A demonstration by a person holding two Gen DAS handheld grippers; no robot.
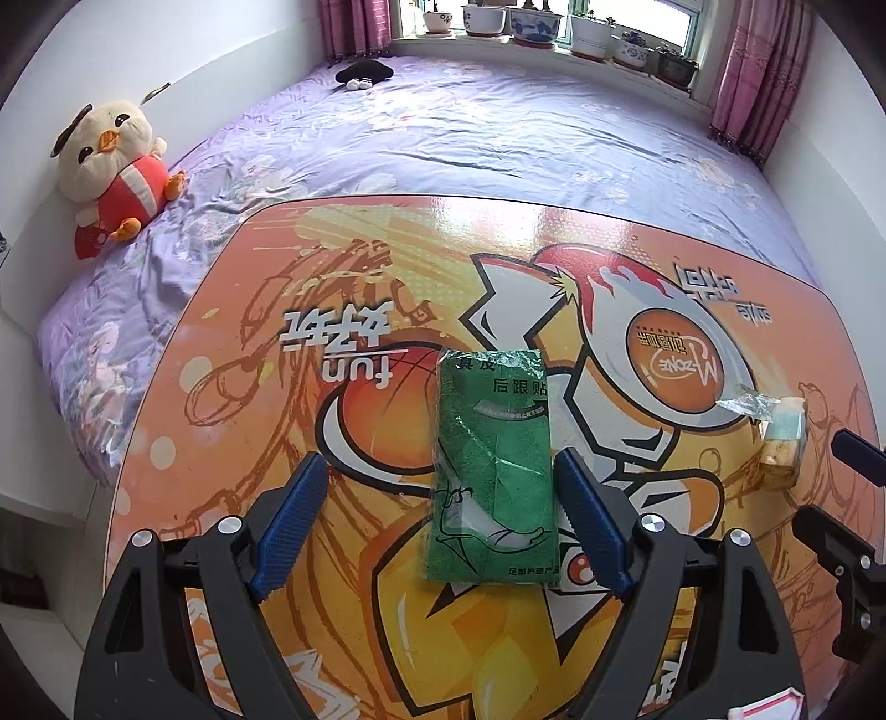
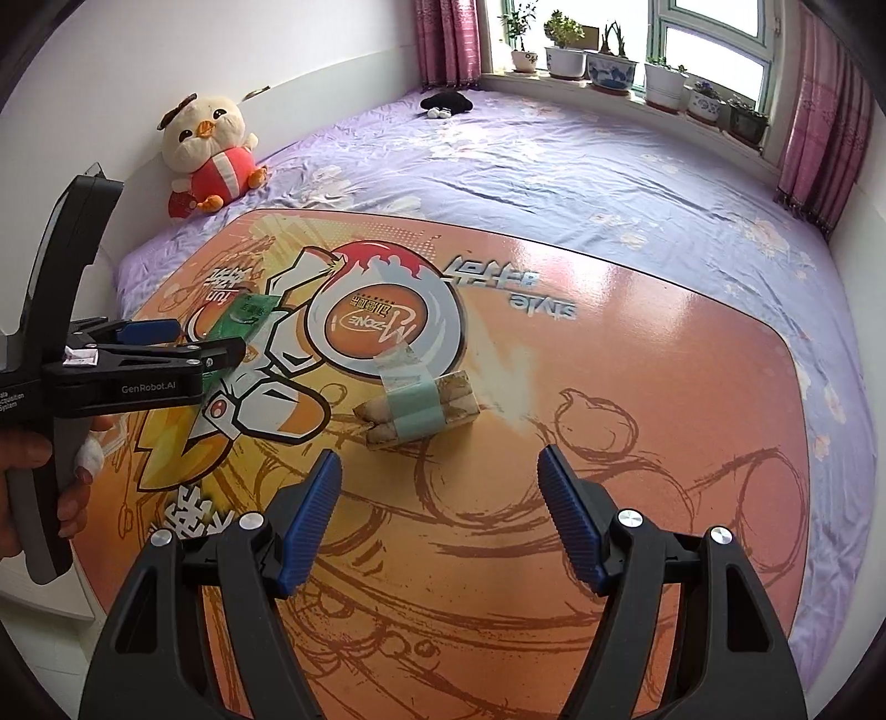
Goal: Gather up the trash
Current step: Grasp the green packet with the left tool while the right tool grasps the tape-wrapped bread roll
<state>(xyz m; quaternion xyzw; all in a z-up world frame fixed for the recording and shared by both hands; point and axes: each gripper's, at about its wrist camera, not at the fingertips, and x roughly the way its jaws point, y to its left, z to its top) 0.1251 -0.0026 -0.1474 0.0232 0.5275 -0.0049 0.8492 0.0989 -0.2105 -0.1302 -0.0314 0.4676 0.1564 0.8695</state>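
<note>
A green flat packet [image 1: 493, 471] in clear film lies on the orange printed table [image 1: 221, 443]. My left gripper [image 1: 443, 462] hangs over it, open. The packet sits between the blue pads, close to the right one and well apart from the left one. A small beige bundle [image 2: 421, 407] with a mint-green band and clear wrap lies just ahead of my right gripper [image 2: 437, 462], whose jaws are open and empty. The same bundle [image 1: 783, 448] shows at the right of the left wrist view. In the right wrist view, the left gripper [image 2: 207, 339] covers part of the green packet [image 2: 243, 318].
The table [image 2: 664, 443] stands on a bed with a purple flowered sheet [image 1: 498, 138]. A plush duck [image 1: 111, 166] leans on the wall at the left. A black soft item [image 1: 365, 72] lies near the windowsill with its flowerpots [image 1: 531, 25]. A hand [image 2: 33, 482] with a bandaged finger holds the left gripper.
</note>
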